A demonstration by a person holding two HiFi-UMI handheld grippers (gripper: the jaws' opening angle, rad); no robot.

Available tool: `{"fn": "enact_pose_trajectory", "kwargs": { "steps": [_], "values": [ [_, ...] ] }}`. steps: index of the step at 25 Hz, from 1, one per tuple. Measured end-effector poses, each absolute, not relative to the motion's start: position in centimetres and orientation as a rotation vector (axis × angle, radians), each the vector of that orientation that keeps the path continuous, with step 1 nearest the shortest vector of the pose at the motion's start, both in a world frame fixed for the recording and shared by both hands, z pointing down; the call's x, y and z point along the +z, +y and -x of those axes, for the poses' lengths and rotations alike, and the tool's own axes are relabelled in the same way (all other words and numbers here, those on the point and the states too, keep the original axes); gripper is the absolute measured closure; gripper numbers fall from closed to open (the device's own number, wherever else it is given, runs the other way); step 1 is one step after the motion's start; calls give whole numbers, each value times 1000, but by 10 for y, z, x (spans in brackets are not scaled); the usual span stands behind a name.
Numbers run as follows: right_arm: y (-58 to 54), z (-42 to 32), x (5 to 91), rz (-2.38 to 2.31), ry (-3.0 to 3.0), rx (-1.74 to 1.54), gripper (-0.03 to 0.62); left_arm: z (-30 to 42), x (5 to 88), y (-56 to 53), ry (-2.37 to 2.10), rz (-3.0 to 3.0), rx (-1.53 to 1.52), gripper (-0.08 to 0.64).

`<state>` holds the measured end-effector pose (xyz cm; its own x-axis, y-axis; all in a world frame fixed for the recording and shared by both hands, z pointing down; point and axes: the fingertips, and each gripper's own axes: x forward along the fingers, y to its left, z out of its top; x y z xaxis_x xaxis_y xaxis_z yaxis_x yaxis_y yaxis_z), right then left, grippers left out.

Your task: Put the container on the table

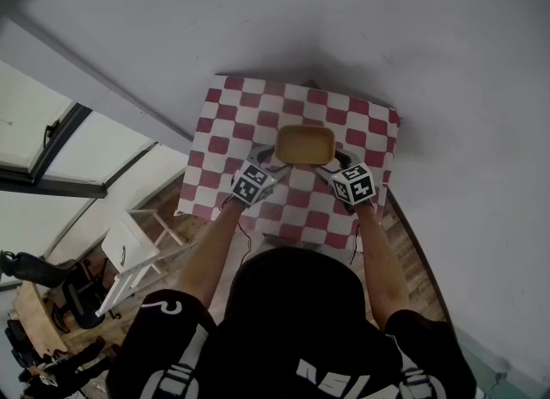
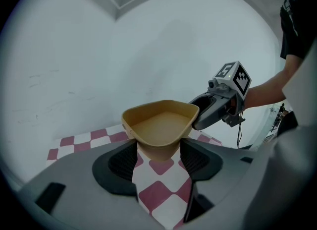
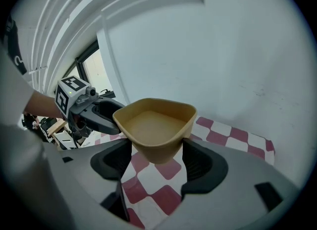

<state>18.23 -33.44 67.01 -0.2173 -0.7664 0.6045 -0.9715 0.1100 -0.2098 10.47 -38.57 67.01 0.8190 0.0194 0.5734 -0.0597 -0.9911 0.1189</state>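
A tan, rounded-rectangular container [image 1: 304,144] hangs empty over the red-and-white checked table [image 1: 225,122]. My left gripper [image 1: 271,162] grips its near left corner and my right gripper [image 1: 335,162] its near right corner. In the left gripper view the container [image 2: 159,121] has a corner wedged between the pads of my left gripper [image 2: 158,148], and the right gripper [image 2: 214,109] clamps the far rim. In the right gripper view the container [image 3: 154,122] sits the same way in my right gripper [image 3: 156,149], with the left gripper [image 3: 94,111] on the opposite corner. The container's base is above the cloth.
A white wall [image 1: 344,27] stands directly behind the table. A white chair [image 1: 129,253] stands on the wooden floor to the left, below a window [image 1: 51,139]. The table's front edge [image 1: 275,232] is just ahead of the person's head.
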Motion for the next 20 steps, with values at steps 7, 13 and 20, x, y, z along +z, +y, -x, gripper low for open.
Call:
{"fn": "enact_pose_trajectory", "kwargs": {
  "steps": [7, 13, 20],
  "values": [
    [-330, -184, 703, -1677, -2012, 860, 261, -106, 702, -382, -31, -2845, 974, 273],
    [-333, -185, 730, -1656, -2000, 909, 262, -107, 728, -385, -27, -2808, 1010, 275],
    [-341, -186, 761, -1626, -1994, 945, 265, -106, 760, -393, -44, -2771, 1044, 278]
  ]
}}
